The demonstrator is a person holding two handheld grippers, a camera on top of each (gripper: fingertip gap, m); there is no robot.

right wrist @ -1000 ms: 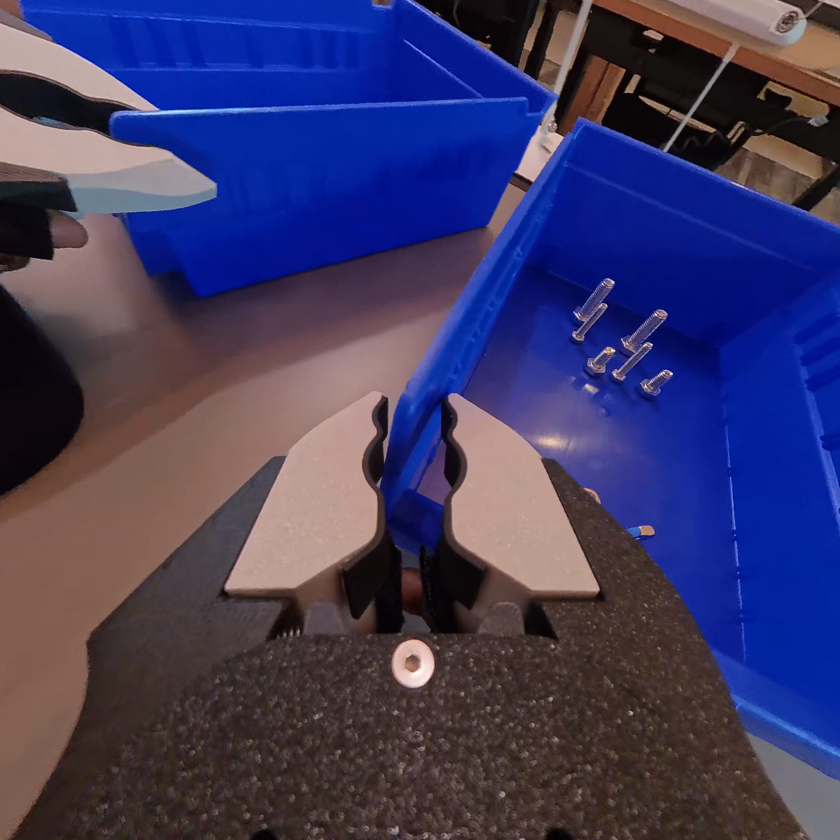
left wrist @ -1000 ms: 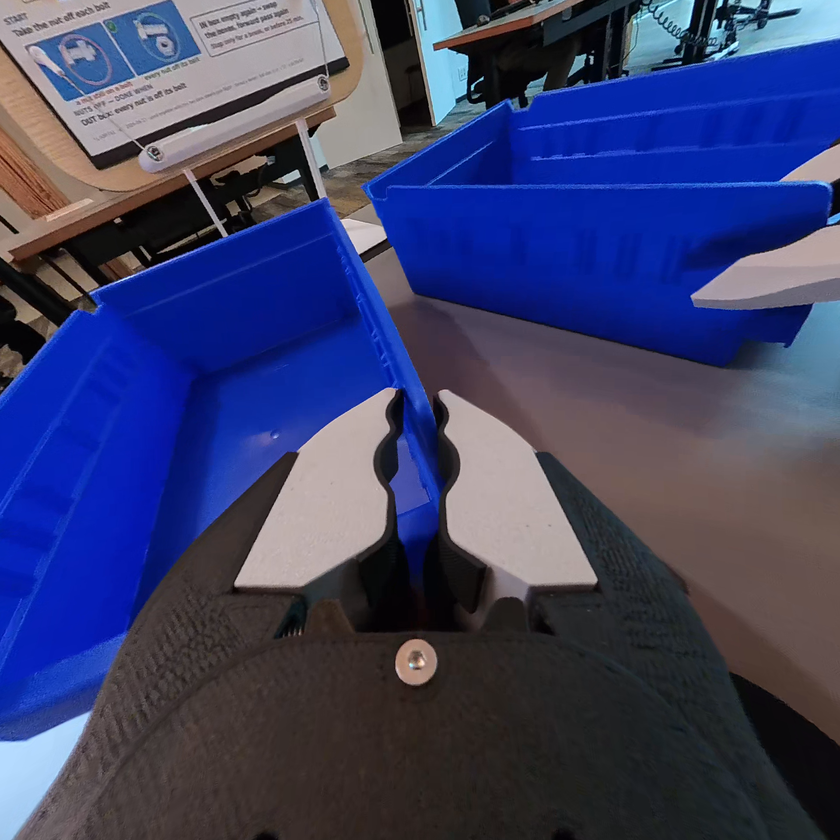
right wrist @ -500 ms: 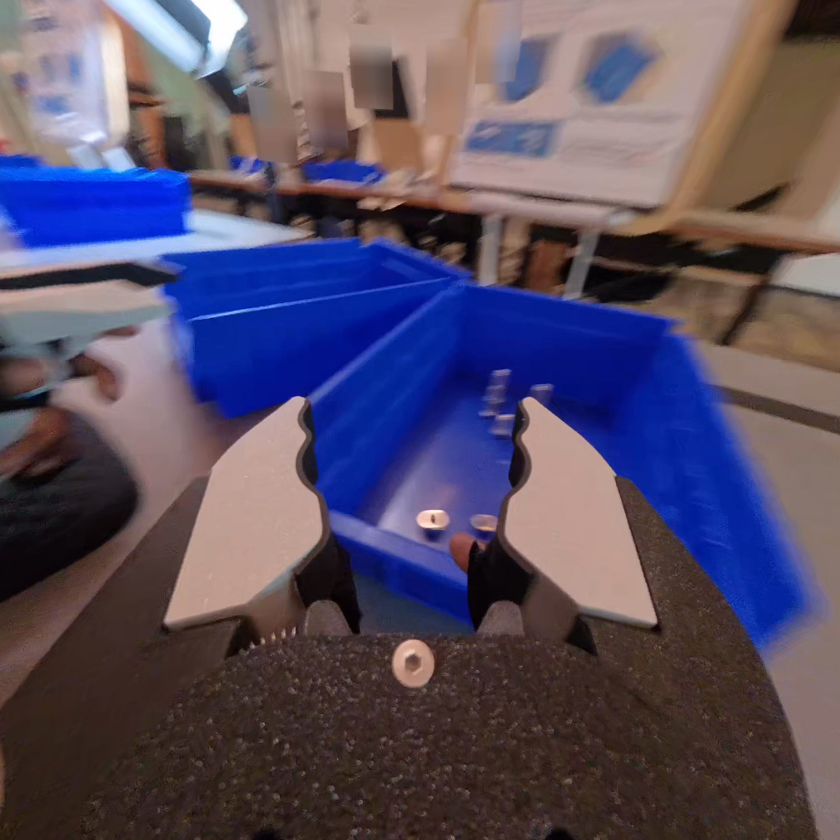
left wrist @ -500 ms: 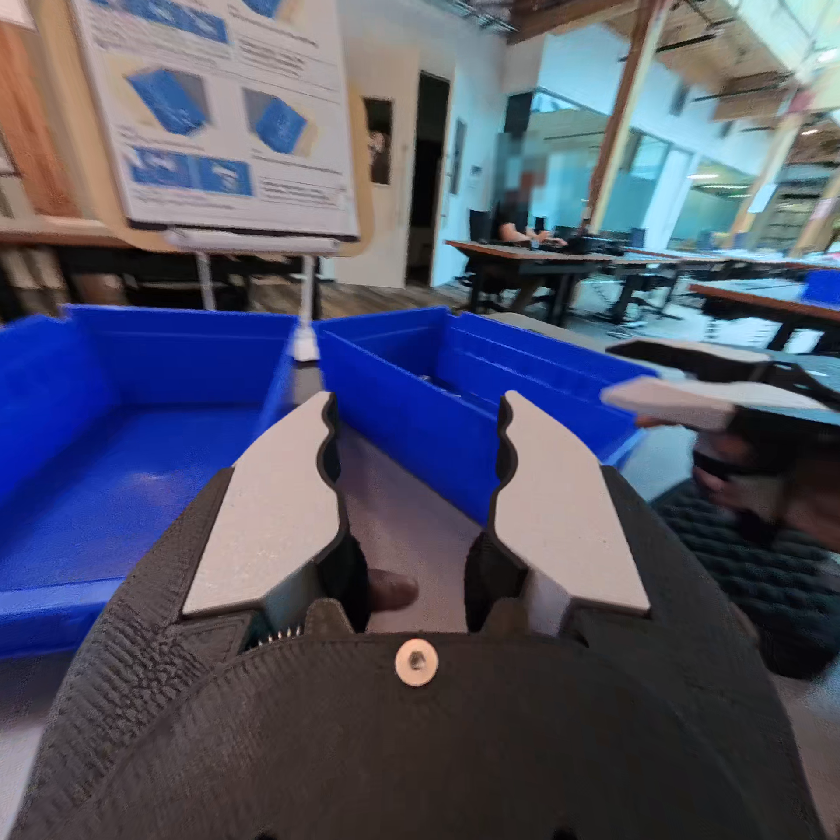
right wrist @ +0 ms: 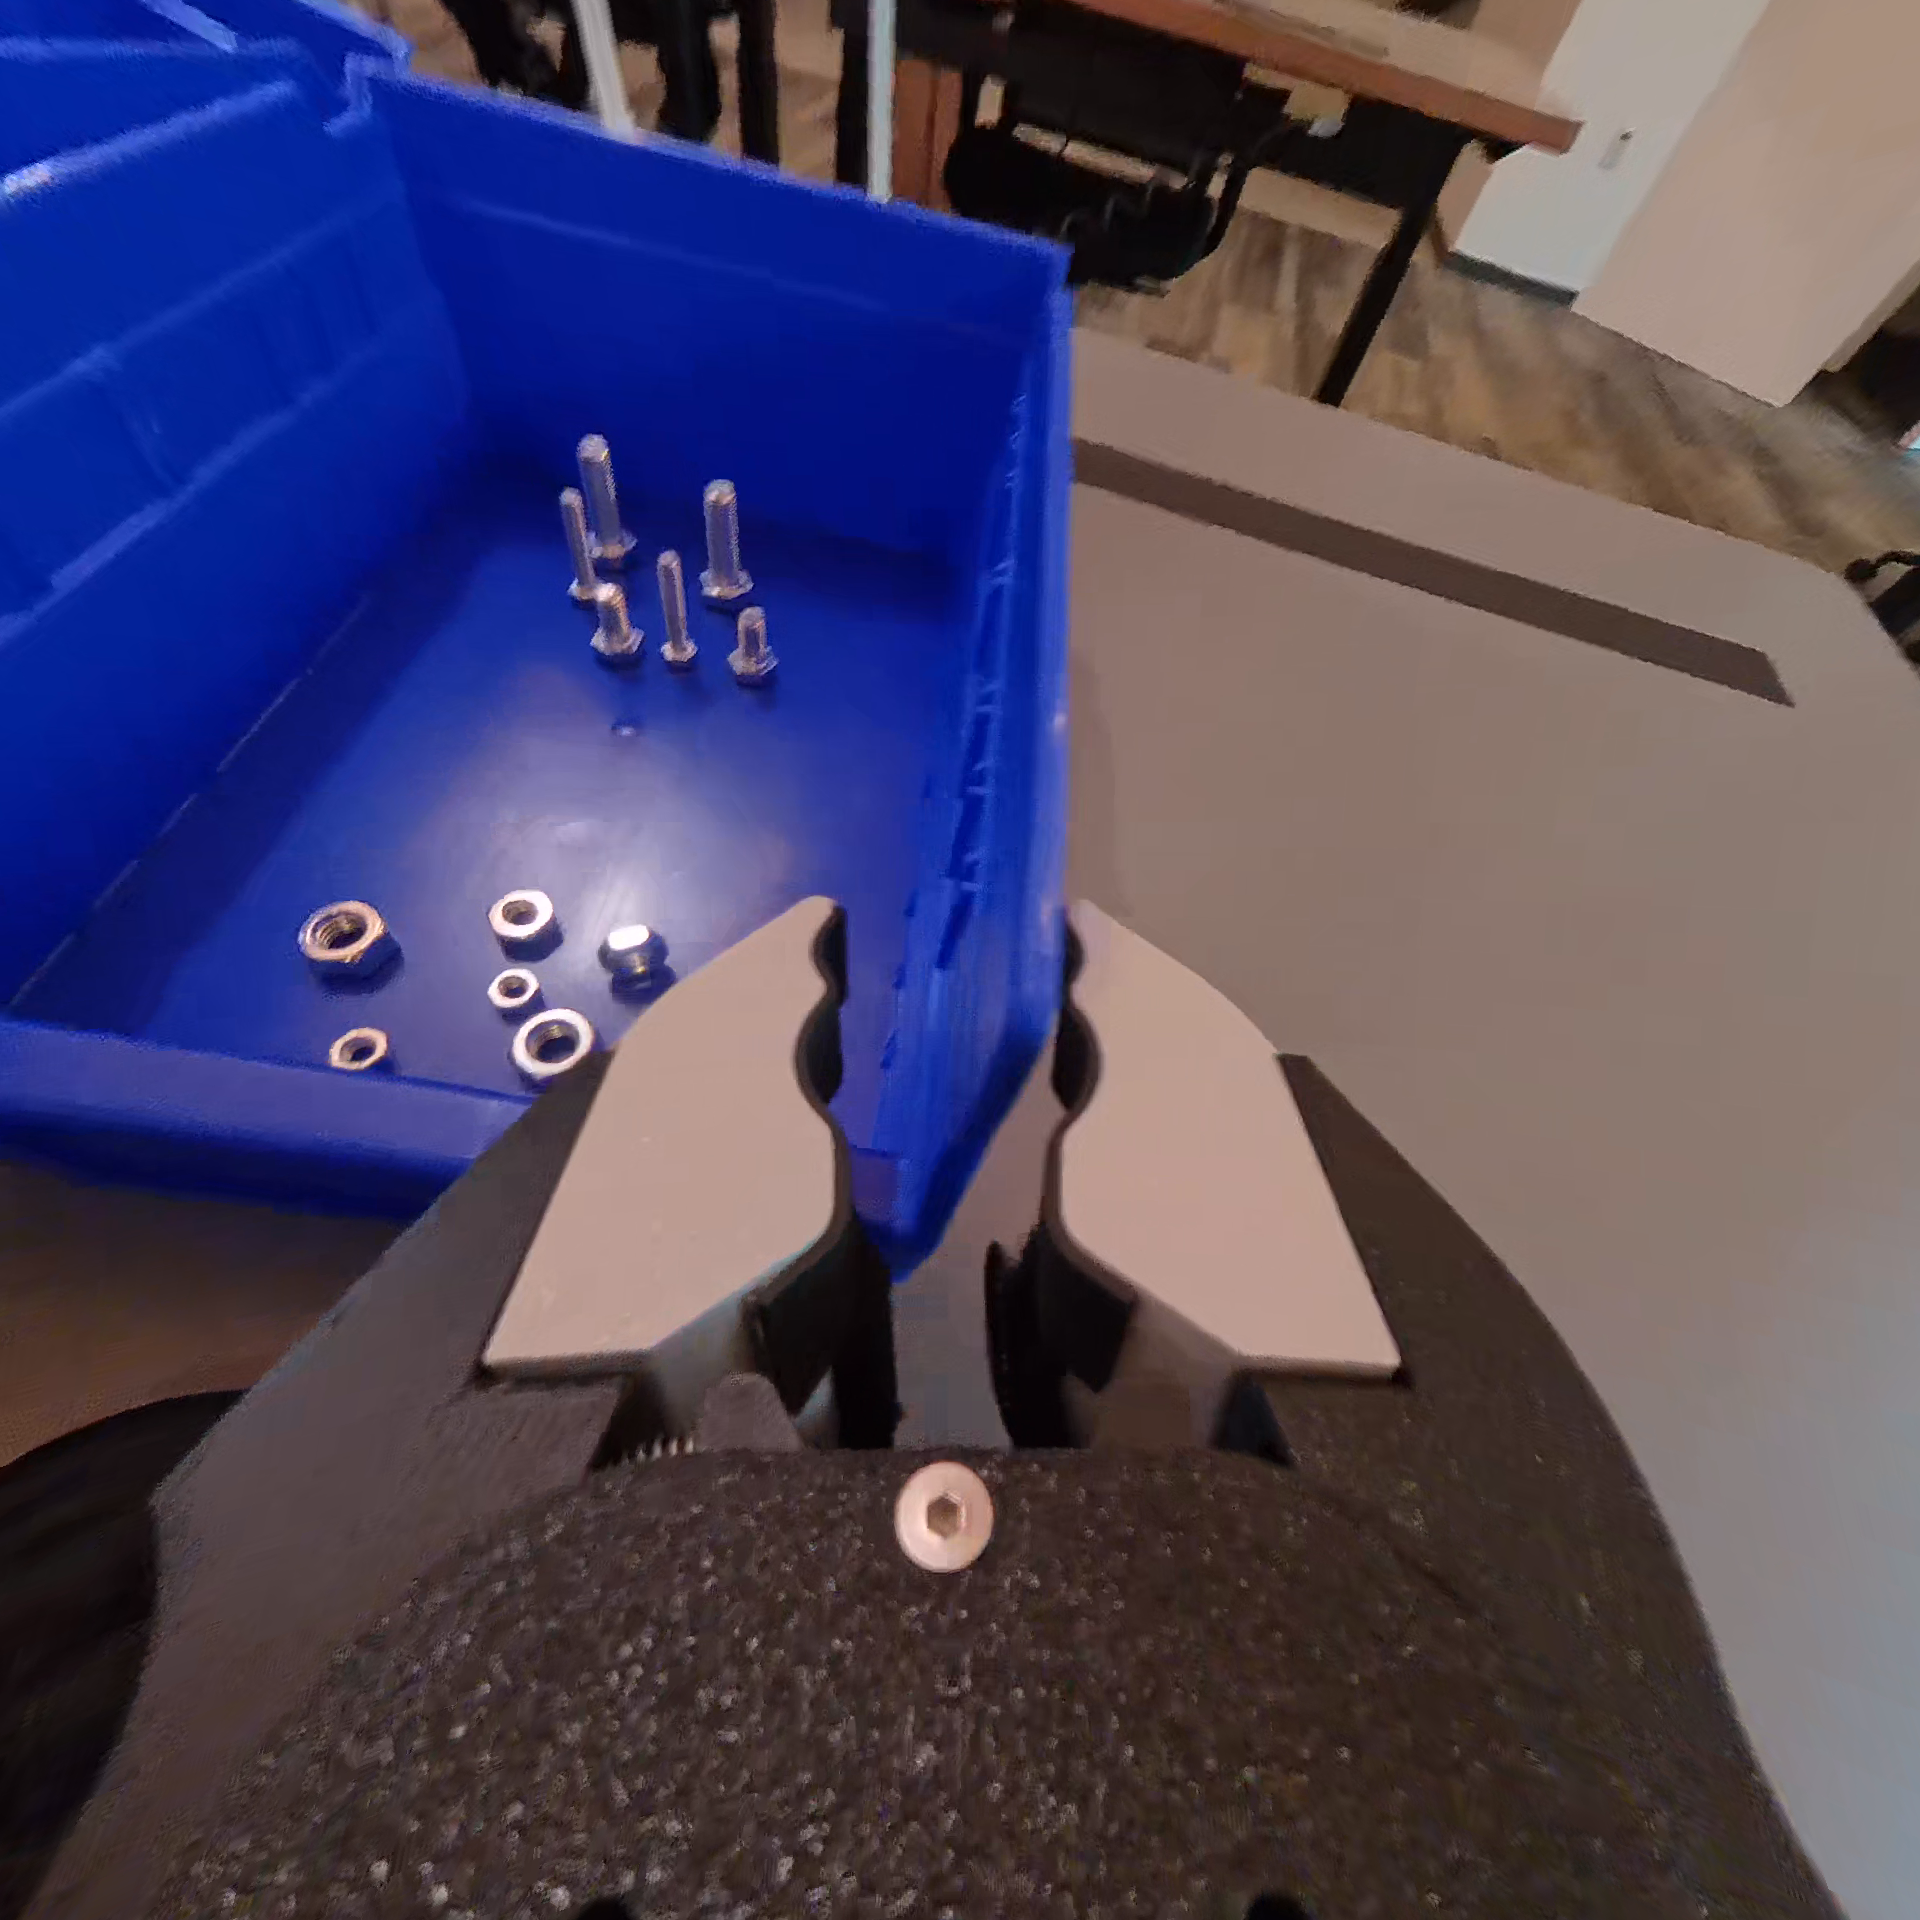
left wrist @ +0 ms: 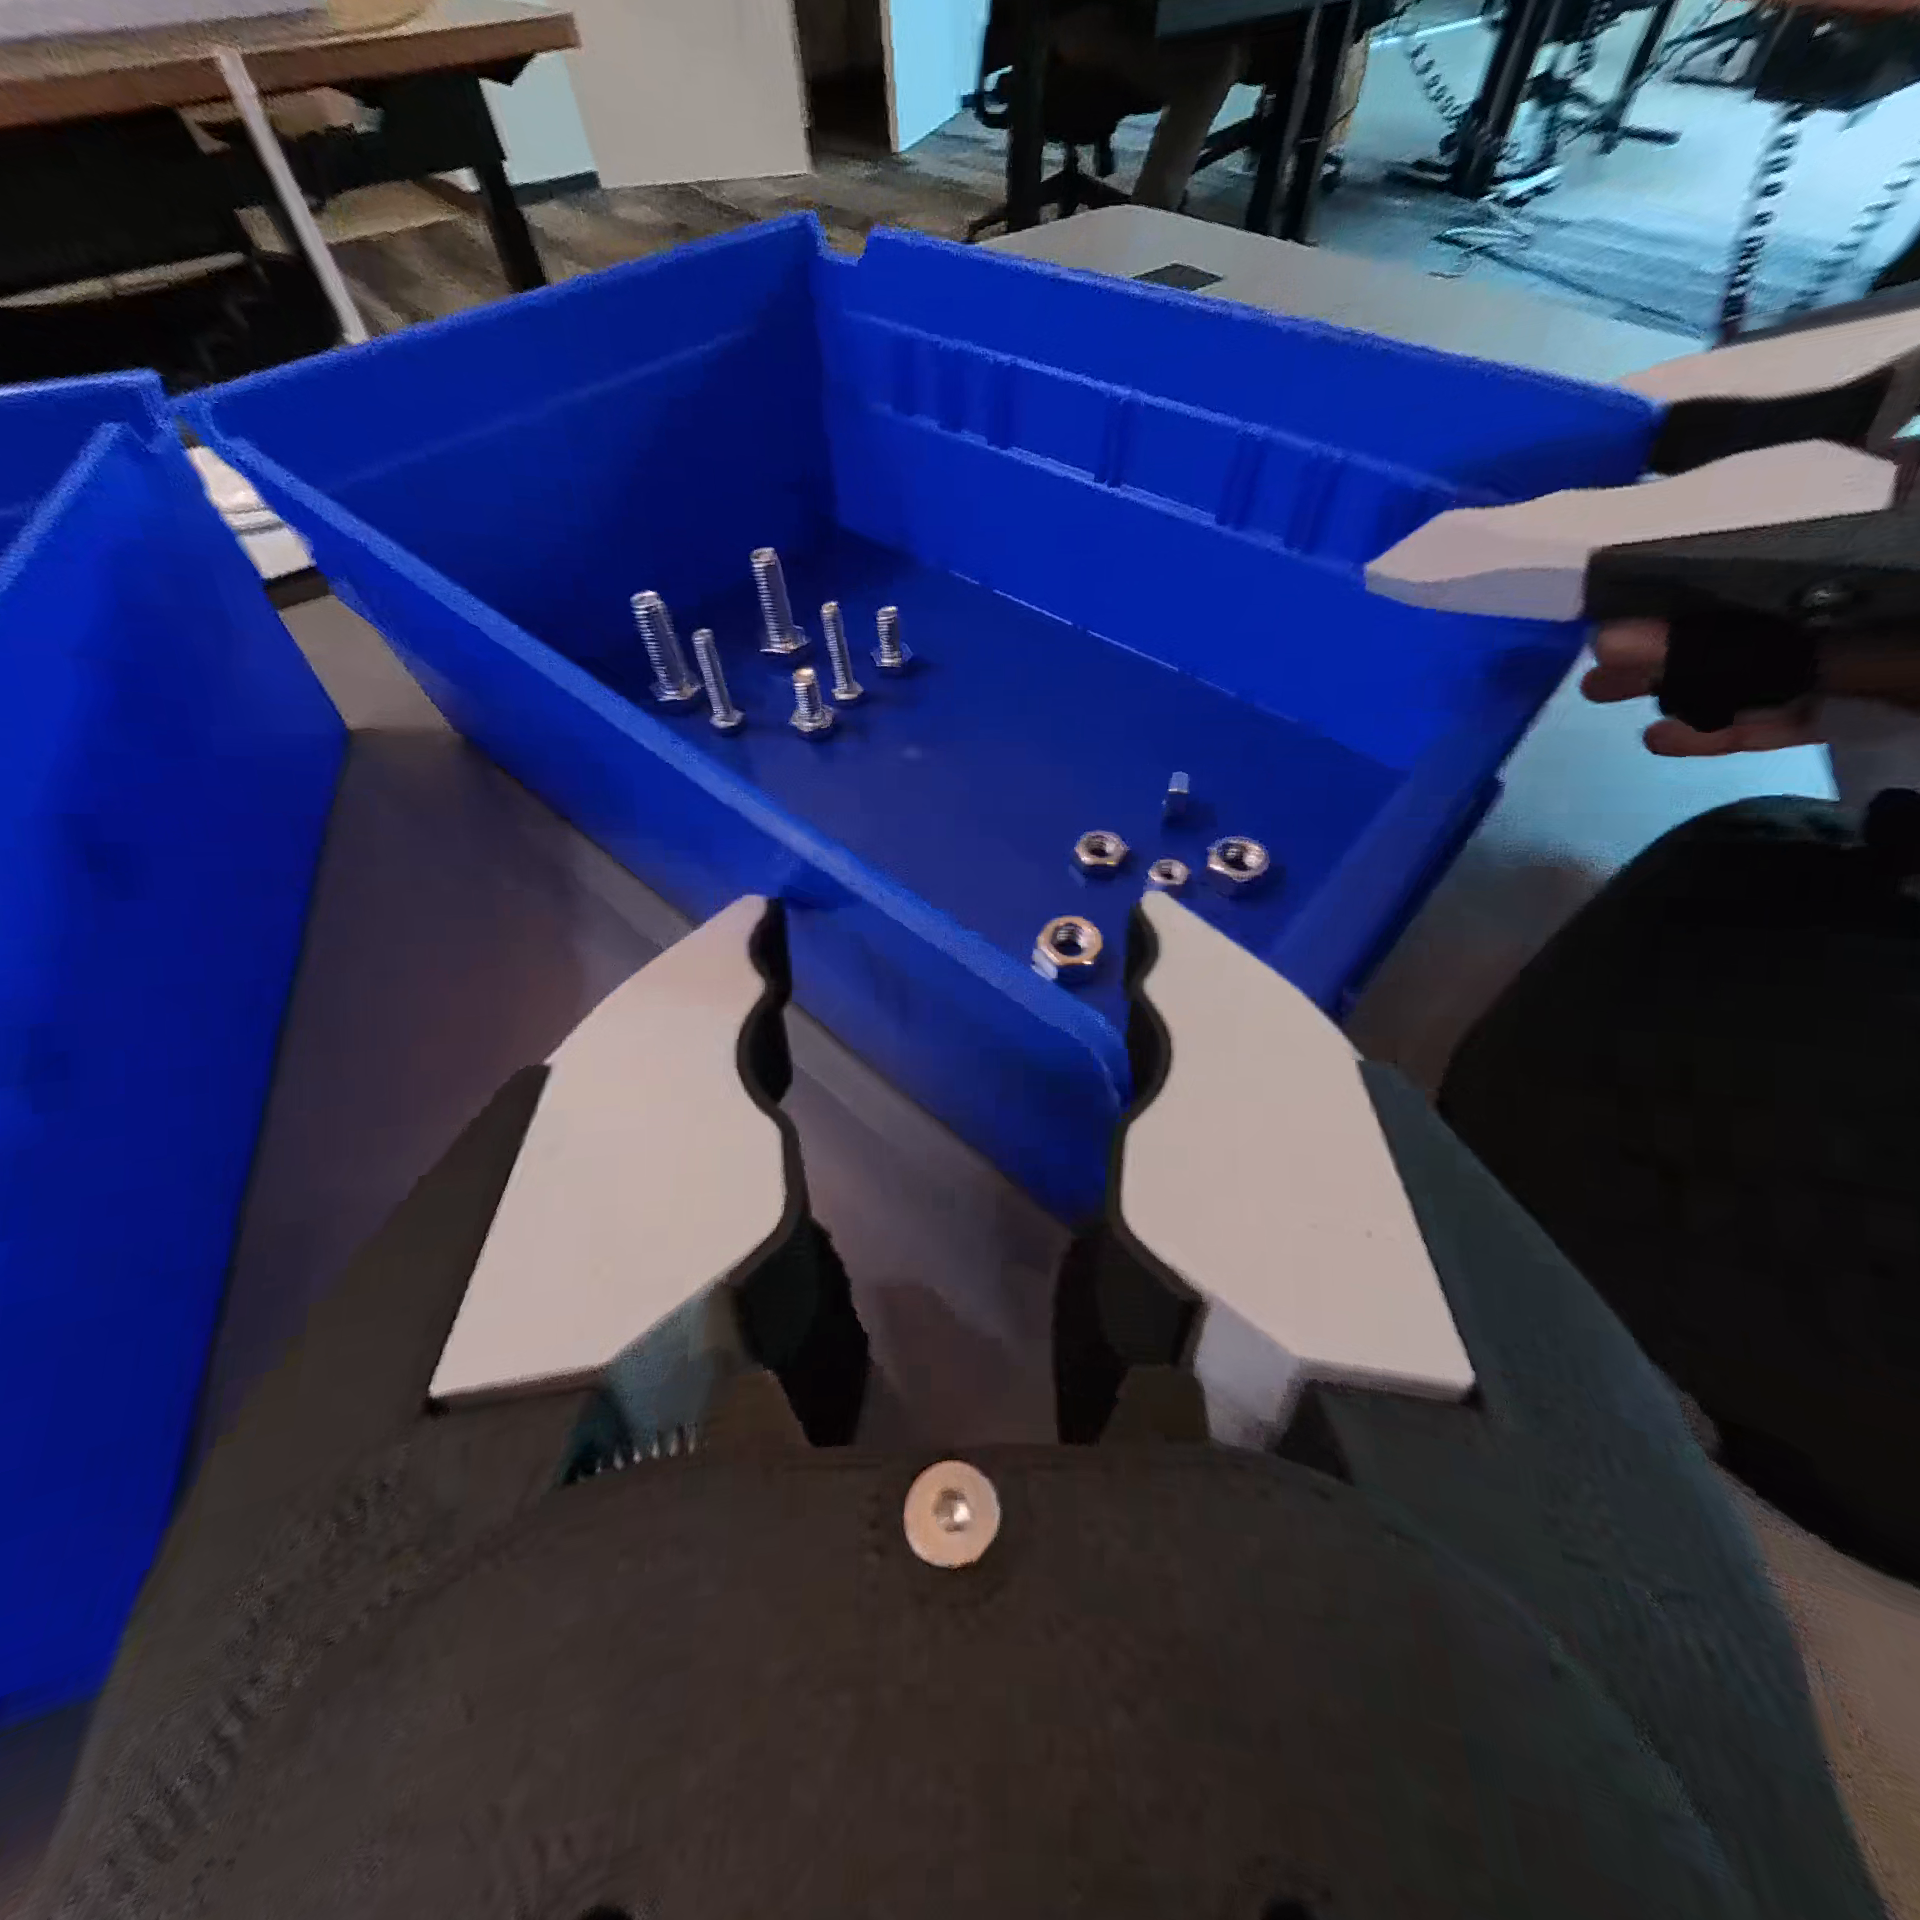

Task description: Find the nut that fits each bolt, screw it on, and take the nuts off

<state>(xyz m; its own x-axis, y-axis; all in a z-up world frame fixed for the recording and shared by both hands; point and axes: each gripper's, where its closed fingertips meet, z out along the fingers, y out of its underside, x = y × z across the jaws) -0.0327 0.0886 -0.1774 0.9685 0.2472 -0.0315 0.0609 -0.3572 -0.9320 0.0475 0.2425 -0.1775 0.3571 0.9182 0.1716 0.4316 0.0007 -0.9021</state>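
Note:
A blue bin (left wrist: 644, 499) on the grey table (left wrist: 468, 987) holds several silver bolts (left wrist: 769, 644) standing on their heads and several loose nuts (left wrist: 1164, 862). My left gripper (left wrist: 951, 935) is open and holds nothing; the bin's near corner lies between its fingers. The right wrist view shows the same bolts (right wrist: 655, 561) and nuts (right wrist: 468, 977). My right gripper (right wrist: 951, 920) is open, its fingers astride the bin's right wall (right wrist: 997, 831) with a gap on the inner side. It also shows in the left wrist view (left wrist: 1507, 478) at the bin's far side.
A second blue bin (left wrist: 125, 935) stands close to the left; it shows in the right wrist view (right wrist: 156, 312) too. A person's hand (left wrist: 1714, 696) holds the right gripper. A dark strip (right wrist: 1455, 582) crosses the table. Desks and chairs stand behind.
A second ago each gripper was shut on a bin wall. Both let go, opened wide and lifted. Now both are down at the bolt bin, the right jaws narrower around its wall.

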